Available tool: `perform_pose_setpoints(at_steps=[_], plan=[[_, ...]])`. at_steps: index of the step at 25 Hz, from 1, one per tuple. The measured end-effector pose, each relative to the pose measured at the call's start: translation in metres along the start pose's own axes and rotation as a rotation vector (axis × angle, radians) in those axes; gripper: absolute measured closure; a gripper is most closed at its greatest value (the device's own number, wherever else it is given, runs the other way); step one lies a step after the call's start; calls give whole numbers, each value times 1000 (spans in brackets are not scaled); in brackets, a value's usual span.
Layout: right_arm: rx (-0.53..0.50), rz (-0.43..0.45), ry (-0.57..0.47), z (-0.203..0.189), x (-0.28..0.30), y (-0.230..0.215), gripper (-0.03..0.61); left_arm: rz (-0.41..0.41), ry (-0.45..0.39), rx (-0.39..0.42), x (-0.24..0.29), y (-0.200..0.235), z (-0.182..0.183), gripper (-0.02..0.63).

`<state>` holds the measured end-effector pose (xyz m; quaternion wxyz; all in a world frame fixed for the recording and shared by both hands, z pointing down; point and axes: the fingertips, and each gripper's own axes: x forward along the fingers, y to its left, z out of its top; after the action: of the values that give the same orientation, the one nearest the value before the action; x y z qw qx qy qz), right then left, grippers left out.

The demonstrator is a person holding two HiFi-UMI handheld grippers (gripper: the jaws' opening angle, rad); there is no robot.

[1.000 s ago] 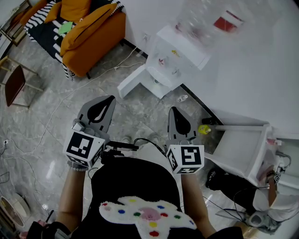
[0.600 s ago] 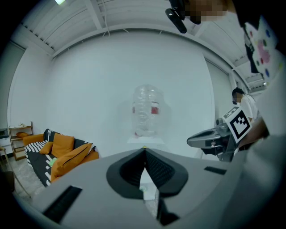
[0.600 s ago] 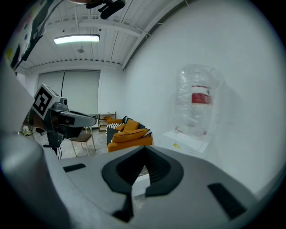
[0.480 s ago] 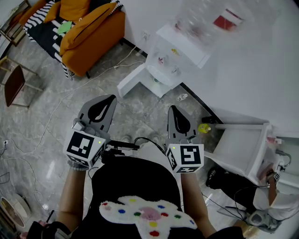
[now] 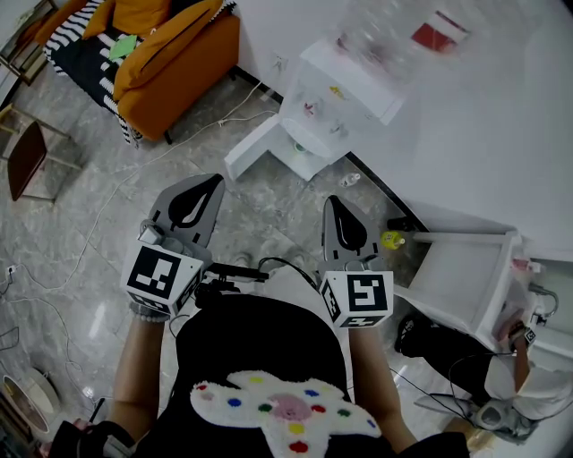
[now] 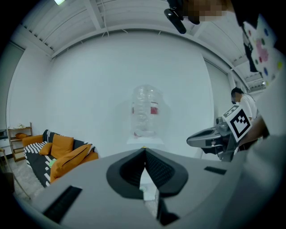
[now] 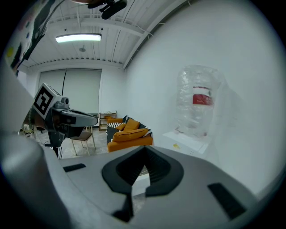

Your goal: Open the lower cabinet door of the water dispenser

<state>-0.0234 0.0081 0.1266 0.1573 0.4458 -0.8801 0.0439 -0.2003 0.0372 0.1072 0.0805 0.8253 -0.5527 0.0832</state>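
Note:
The white water dispenser (image 5: pixel 336 94) stands against the far wall with a clear bottle (image 5: pixel 394 27) on top. Down at its base a white panel (image 5: pixel 255 148) juts out to the left over the floor; it looks like the lower door standing open. My left gripper (image 5: pixel 213 184) and right gripper (image 5: pixel 333 209) hover side by side over the floor, well short of the dispenser. Both are shut and hold nothing. In the left gripper view the pads meet at the left gripper (image 6: pixel 144 153) with the bottle (image 6: pixel 145 112) straight ahead. The right gripper (image 7: pixel 144 153) also points toward the bottle (image 7: pixel 196 105).
An orange sofa (image 5: pixel 152 54) stands at the far left and a brown chair (image 5: pixel 27 161) at the left edge. Cables (image 5: pixel 89 241) trail over the marble floor. A white stand (image 5: pixel 466 277), a yellow object (image 5: pixel 391 240) and a seated person (image 5: pixel 519 376) are on the right.

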Motion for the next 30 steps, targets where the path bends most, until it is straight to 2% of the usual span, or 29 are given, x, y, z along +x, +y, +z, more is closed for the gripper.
perform_pose_setpoints(at_steps=[30], plan=[[-19,6,7,-1,3,4,575,-17,19,20,5,-2,-4,601]])
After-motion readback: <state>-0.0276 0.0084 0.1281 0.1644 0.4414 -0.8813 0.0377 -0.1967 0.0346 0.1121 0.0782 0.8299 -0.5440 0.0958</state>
